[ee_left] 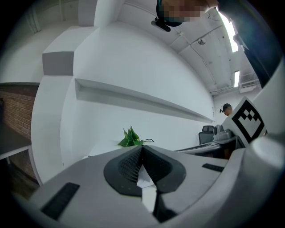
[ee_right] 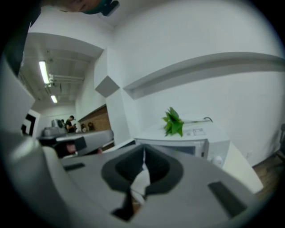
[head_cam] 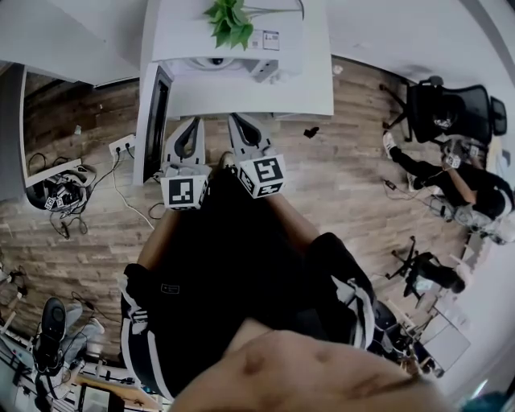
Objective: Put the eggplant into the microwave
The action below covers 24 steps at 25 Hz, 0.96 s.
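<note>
A head view looks steeply down past a person's dark clothing to a wood-plank floor. Both hand-held grippers are raised side by side in front of the body.

The left grey two-jaw gripper carries a black-and-white marker cube. In the left gripper view, the left gripper has its dark ribbed pads pressed together at the tip, with nothing held between them. Only pale surface shows through the narrow slot below the closed tip.

The right grey two-jaw gripper sits just beside it, with its own marker cube. In the right gripper view, the right gripper also has its jaws closed against each other and holds nothing.

Both tips point at the near edge of a white rectangular table. It is not clear whether they touch it. Further back on the table stands a white box-shaped microwave, seen in the right gripper view with a dark door window. A small green leafy plant rests on top of the microwave.

The eggplant cannot be made out in any view.

Well off to the right, a black office chair stands on the floor.
</note>
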Tool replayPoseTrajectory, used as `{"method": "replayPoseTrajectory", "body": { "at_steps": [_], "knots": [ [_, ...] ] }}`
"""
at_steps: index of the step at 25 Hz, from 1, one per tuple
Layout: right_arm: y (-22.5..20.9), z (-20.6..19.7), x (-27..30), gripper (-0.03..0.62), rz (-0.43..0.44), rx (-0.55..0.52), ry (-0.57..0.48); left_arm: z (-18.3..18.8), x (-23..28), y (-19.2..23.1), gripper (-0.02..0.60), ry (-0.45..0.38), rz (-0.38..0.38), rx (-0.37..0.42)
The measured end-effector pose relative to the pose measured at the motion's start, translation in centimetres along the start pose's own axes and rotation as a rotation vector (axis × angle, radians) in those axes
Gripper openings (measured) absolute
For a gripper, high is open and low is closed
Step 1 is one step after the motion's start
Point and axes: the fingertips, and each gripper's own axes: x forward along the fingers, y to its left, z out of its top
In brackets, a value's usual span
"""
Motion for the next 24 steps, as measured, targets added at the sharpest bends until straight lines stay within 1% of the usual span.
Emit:
{"method": "replayPoseTrajectory", "body": {
  "at_steps": [3,15,18,21,24],
  "knots": [
    [0.1,0.2,0.2,0.034,-0.006,-0.018,-0.008,0.1,0.0,0.4,0.032,-0.005,-0.005,0.001],
    [0.6,0.7,0.6,0.034,-0.009,-0.032,-0.019,0.2,0.0,0.9,0.032,-0.001,-0.013,-0.013],
    [0.6,0.9,0.8,0.034,-0.008,-0.034,-0.021,0.3,0.2,1.0,0.032,-0.01,-0.017,-0.005],
    [0.7,1.0,0.9,0.034,-0.006,-0.037,-0.024,0.3,0.3,1.1,0.032,-0.002,-0.017,-0.018],
    [0.8,1.3,1.0,0.034,-0.003,-0.041,-0.028,0.5,0.4,1.2,0.032,-0.013,-0.021,-0.012]
  ]
}}
